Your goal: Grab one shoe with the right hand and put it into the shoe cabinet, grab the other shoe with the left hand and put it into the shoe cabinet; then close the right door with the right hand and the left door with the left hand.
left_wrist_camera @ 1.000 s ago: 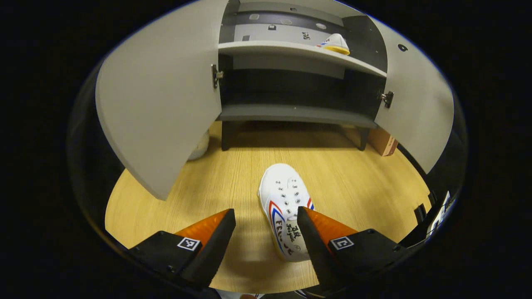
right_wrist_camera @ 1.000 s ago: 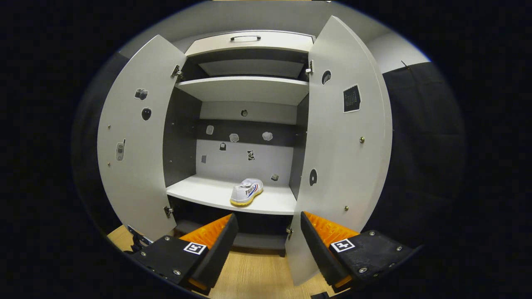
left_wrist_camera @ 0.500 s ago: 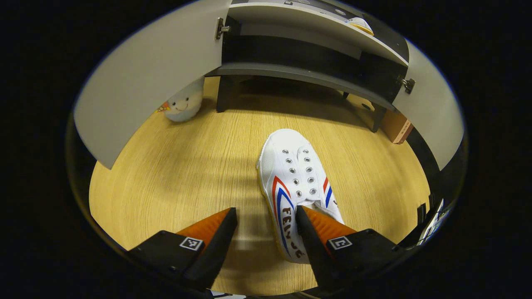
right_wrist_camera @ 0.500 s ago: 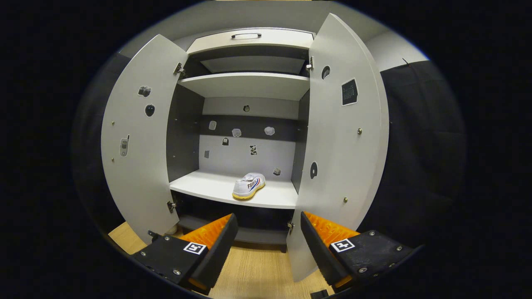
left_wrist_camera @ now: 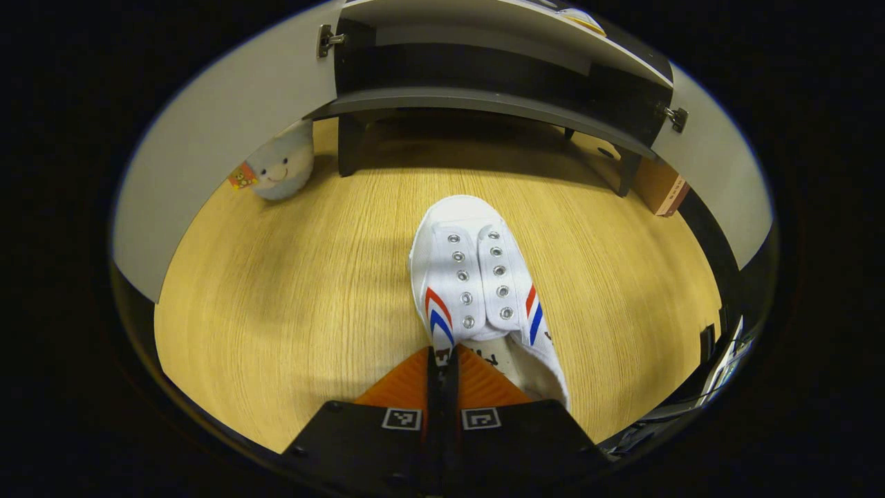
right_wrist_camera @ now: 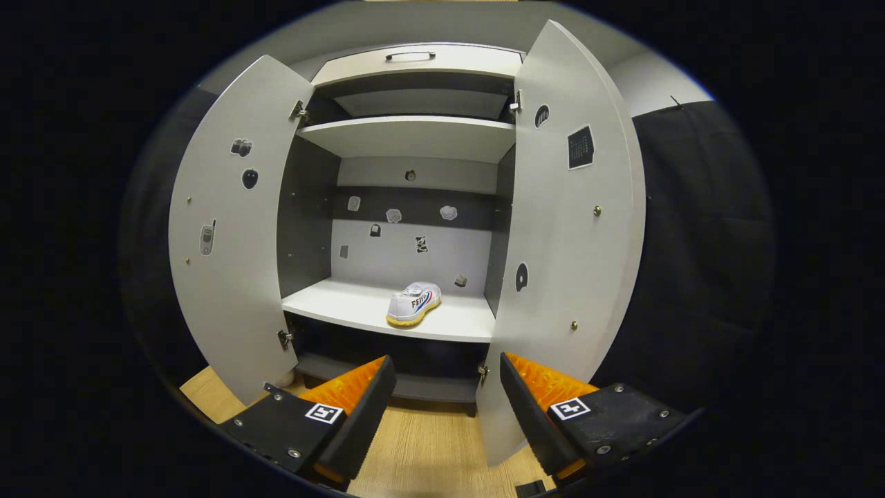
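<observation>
L gripper (left_wrist_camera: 442,363) jaws pinched on floor shoe (left_wrist_camera: 477,297) collar edge. Lift slow, keep level, aim for shelf (right_wrist_camera: 346,304). R gripper (right_wrist_camera: 442,391) jaws wide, empty.

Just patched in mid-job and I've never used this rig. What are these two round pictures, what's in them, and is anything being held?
Each picture comes from a camera riding on a hand-held two-finger gripper. In the left gripper view, the left gripper has its fingers closed on the collar edge of a white shoe lying on the wooden floor. In the right gripper view, the right gripper is open and empty, facing the shoe cabinet, both doors open, the other shoe on its shelf.
</observation>
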The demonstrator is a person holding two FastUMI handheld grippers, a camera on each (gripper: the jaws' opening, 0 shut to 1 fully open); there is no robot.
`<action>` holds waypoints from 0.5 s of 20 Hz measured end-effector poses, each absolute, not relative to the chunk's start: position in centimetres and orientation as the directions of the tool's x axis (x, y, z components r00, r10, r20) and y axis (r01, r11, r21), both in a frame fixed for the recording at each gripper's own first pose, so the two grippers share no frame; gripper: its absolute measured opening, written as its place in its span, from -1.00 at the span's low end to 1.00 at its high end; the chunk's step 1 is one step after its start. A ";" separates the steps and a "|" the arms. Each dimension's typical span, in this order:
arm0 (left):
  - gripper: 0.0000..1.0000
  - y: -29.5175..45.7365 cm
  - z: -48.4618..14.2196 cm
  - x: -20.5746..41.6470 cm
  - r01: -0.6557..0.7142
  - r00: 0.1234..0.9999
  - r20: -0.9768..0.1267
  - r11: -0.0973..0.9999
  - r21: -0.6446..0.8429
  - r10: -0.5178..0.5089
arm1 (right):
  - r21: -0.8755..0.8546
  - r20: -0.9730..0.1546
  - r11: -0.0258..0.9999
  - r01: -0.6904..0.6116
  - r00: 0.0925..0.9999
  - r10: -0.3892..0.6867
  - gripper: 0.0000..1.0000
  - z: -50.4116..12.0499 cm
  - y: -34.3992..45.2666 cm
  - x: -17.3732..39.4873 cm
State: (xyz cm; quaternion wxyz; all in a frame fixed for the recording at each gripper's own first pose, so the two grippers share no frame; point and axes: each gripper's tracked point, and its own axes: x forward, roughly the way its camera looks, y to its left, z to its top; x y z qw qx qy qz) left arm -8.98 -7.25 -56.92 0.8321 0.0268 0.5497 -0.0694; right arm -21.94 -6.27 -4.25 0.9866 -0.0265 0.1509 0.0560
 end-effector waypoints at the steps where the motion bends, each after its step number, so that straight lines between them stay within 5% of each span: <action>1: -0.87 -6.9 -56.6 -9.0 0.154 0.385 -0.920 0.988 -0.013 -0.072 | -0.037 -0.301 0.992 -0.120 0.948 0.104 0.87 -4.3 -6.2 -22.0; 10: -0.87 -8.2 -45.8 -6.6 0.147 0.433 -0.881 0.979 -0.142 -0.193 | -0.005 -0.250 0.993 -0.121 0.961 0.116 0.86 -2.6 -6.0 -22.1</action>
